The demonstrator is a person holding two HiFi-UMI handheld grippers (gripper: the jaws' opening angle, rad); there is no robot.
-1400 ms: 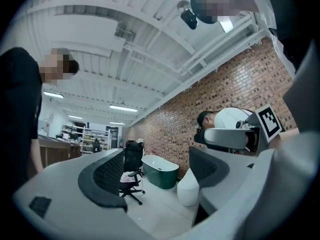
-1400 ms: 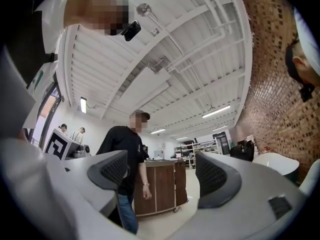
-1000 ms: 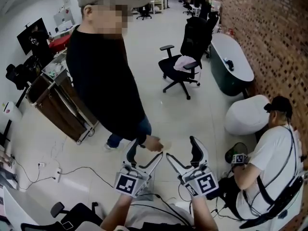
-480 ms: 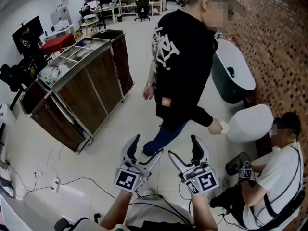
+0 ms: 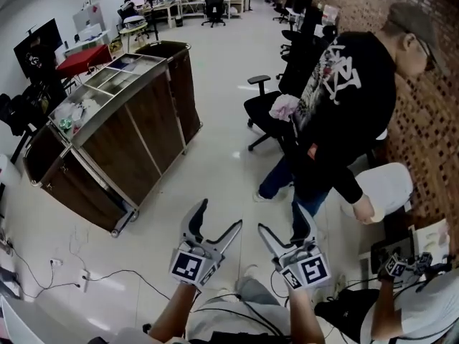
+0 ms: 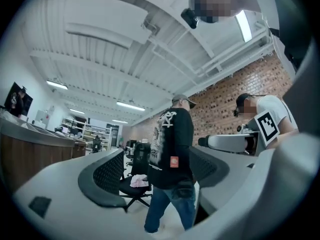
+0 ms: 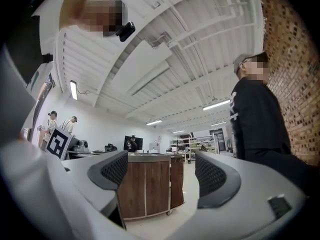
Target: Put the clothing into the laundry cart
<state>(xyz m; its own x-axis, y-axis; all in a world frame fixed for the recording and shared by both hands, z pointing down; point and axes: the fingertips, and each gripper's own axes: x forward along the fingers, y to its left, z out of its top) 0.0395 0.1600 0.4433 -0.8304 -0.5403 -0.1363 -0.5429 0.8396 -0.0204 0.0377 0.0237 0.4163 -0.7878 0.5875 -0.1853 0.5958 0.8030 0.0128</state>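
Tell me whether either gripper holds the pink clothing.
No: the left gripper and right gripper stand open and empty, while the pink clothing lies on the black chair.

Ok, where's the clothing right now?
In the head view the pink clothing lies on the black office chair right of centre, beside the standing person in black, across the floor from the wooden cart at left.

Bright even light from ceiling strip lamps (image 7: 217,104), soft shadows, strong fisheye bending at edges, blurred near foreground

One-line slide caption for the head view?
Open, empty left claw and right claw; pink clothing on chair; laundry cart at left.
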